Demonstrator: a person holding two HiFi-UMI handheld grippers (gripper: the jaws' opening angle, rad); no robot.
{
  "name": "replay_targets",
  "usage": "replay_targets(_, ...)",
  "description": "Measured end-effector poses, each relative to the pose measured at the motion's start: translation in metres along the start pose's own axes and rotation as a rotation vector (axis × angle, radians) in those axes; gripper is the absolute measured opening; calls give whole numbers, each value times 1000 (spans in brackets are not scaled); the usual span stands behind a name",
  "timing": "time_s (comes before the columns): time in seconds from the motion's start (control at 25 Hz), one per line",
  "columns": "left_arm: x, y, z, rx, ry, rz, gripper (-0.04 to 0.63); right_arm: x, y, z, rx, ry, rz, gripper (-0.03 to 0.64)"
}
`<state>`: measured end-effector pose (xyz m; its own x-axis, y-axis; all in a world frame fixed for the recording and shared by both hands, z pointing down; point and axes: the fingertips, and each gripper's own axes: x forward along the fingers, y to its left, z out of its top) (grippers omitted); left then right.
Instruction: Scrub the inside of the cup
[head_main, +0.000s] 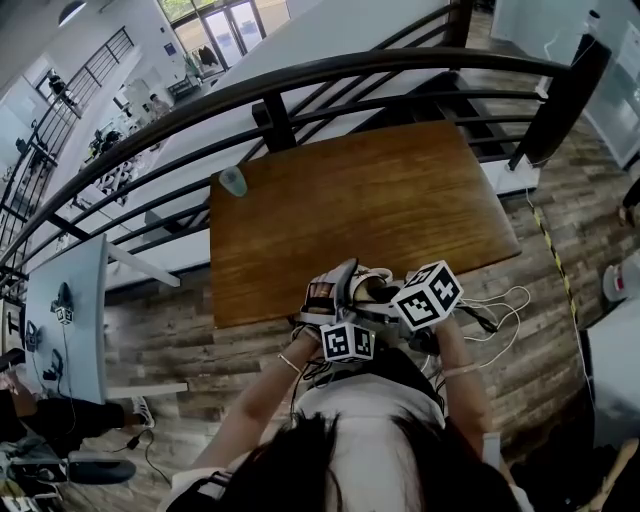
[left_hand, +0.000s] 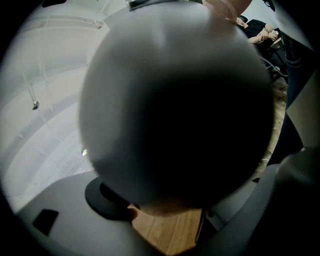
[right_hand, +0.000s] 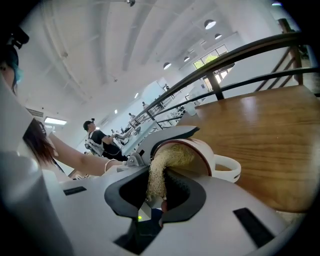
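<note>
Loofah (right_hand: 167, 159) is in the cup (right_hand: 206, 150)!
Left gripper (left_hand: 172, 205) clamps the cup, and just ahead of the right gripper (right_hand: 160, 172) its pinched loofah fills the cup's mouth.

The head camera sat above the person and looked steeply down on the bench (head_main: 400, 200), with both pairs of jaws close together at its near edge. The camera on the left gripper (left_hand: 165, 207) looked along its jaws, so near the cup (left_hand: 175, 100) clamped between them that the cup filled the frame. Only a strip of bench showed beneath. The camera on the right gripper (right_hand: 159, 186) looked along its jaws, past the scrubber (right_hand: 162, 167) pinched between them, into the cup's mouth just ahead. All three views shared the cup and bench. The railing (right_hand: 240, 55) beyond the jaws showed in the head and right gripper views.
</note>
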<state>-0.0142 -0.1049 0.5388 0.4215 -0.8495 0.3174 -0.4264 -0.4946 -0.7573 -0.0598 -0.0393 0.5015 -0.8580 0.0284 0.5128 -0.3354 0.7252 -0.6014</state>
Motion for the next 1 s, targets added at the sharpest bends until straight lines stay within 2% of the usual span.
replay_targets(0.44, 2, 18, -11, 17, 2, 32, 407, 5, -1, 27, 133, -153, 76, 81)
replay_targets(1.0, 4, 30, -5, -3, -23, 87, 407, -7, -7, 43, 362, -342, 190, 80)
